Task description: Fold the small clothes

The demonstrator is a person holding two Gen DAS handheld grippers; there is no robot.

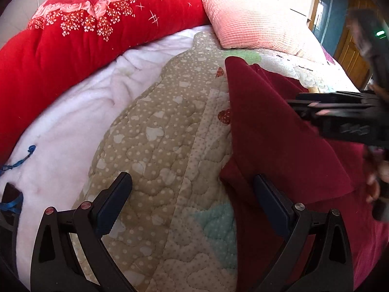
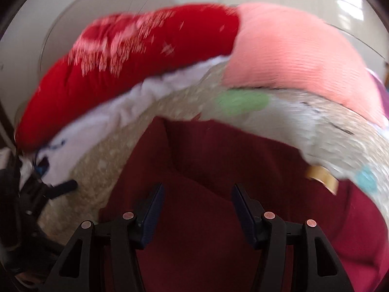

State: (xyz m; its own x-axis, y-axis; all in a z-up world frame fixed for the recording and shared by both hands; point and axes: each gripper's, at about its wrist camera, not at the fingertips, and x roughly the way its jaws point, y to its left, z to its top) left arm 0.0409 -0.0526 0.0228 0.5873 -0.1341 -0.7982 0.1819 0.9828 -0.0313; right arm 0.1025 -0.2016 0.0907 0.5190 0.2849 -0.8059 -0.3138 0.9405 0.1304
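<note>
A dark red garment (image 1: 279, 131) lies partly folded on a quilted bedspread (image 1: 165, 126), its folded flap reaching toward the far side. My left gripper (image 1: 192, 185) is open and empty, its right finger over the garment's left edge. My right gripper (image 2: 197, 194) is open and empty just above the same garment (image 2: 206, 160); this view is motion-blurred. The right gripper also shows in the left wrist view (image 1: 304, 108) at the right, over the garment. The left gripper's finger shows at the left edge of the right wrist view (image 2: 65, 185).
A red flowered cushion (image 1: 80, 36) and a pink ribbed pillow (image 1: 245, 22) lie at the bed's far side. A white fleece blanket (image 1: 80, 112) lies at left. A small tan object (image 2: 323, 175) sits at the garment's right.
</note>
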